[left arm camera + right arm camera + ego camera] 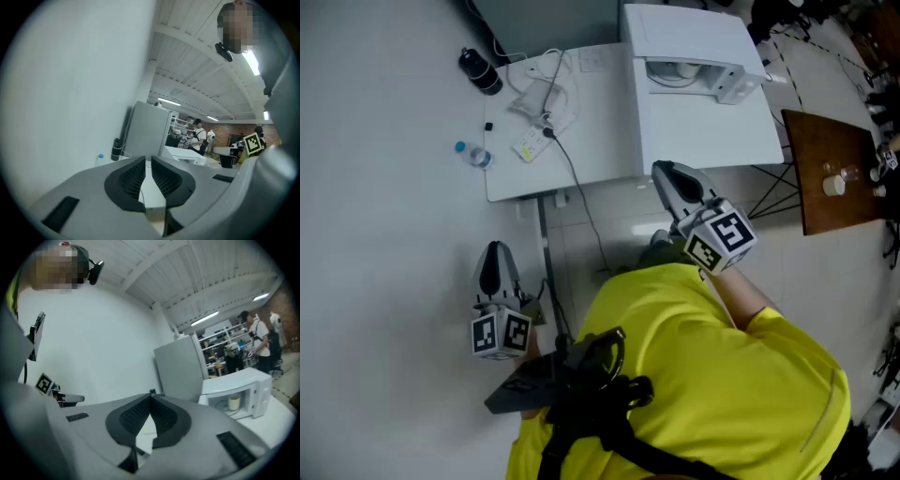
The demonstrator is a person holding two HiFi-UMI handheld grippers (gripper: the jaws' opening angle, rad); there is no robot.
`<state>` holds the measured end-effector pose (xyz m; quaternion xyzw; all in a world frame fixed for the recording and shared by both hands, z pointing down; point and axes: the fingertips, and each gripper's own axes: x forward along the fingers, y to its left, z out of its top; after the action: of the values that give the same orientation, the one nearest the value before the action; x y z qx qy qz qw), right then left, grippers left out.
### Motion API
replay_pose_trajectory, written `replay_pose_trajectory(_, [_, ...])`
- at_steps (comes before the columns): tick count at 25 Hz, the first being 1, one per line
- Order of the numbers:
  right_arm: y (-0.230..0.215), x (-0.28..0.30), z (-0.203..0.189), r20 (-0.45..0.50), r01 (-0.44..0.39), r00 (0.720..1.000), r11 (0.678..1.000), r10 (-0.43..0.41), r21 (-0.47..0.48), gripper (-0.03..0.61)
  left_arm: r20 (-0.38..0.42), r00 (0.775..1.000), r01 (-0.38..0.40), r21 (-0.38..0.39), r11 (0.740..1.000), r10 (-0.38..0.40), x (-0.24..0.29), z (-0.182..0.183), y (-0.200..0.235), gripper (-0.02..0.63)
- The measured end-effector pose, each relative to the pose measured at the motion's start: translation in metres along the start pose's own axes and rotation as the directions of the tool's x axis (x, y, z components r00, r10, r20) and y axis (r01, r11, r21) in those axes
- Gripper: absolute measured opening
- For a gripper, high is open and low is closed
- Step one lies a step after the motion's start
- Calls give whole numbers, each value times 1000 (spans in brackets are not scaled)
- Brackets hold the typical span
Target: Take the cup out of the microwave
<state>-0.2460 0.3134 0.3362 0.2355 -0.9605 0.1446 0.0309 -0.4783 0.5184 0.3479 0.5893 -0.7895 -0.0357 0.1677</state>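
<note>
Where the cup is: I see the cup [233, 403] in the right gripper view, standing upright inside the microwave [703, 94], well apart from both grippers.
Microwave: white, on the right part of the white surface [600, 141], its door swung open so the inside shows.
Left gripper: the left gripper [495, 253] hangs off the near left of the surface, over the floor. In its own view the jaws stand all but together, with only a thin slit between the pads and nothing in it.
Right gripper: the right gripper [663, 171] is at the near edge of the surface, just in front of the microwave and pointing toward it. In its own view the tips meet and I see nothing clamped between them.
Black bottle: a black bottle [480, 72] stands at the far left corner of the surface.
Small bottle: a clear small bottle [473, 155] with a blue cap lies near the left edge, nearer to me than the black one.
Cables: a power strip [530, 145] and loose cables [546, 94] lie between the bottles and the microwave. One black lead runs off the near edge toward me.
Side table: a brown side table [825, 187] stands to the right of the surface with a few small things on it that I cannot make out.
Me: my yellow shirt [731, 375] fills the near part of the head view.
</note>
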Motion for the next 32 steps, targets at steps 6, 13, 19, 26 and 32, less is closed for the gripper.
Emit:
replay_pose_trajectory(6, [-100,-68,26,50,113,992,993,-115,26,5,-50,997,65,-8,998,-65,51,-25,-97,34])
replay_pose_trajectory(13, [-178,-130,25,36,196,979,979,-198,57,5,-80,980,183,-8,983,-183,104,-42,-196,34])
replay_pose_trajectory(19, [-251,-185,26,50,272,960,958,-277,90,5,-137,948,292,10,956,-288,155,-66,-291,34])
replay_pose_trajectory(26, [-331,-260,27,69,385,917,918,-392,97,5,-189,900,402,10,915,-393,202,-107,-394,34])
replay_pose_trajectory(32, [-359,-289,21,67,408,906,905,-418,121,5,-176,877,457,22,889,-446,223,-107,-446,34])
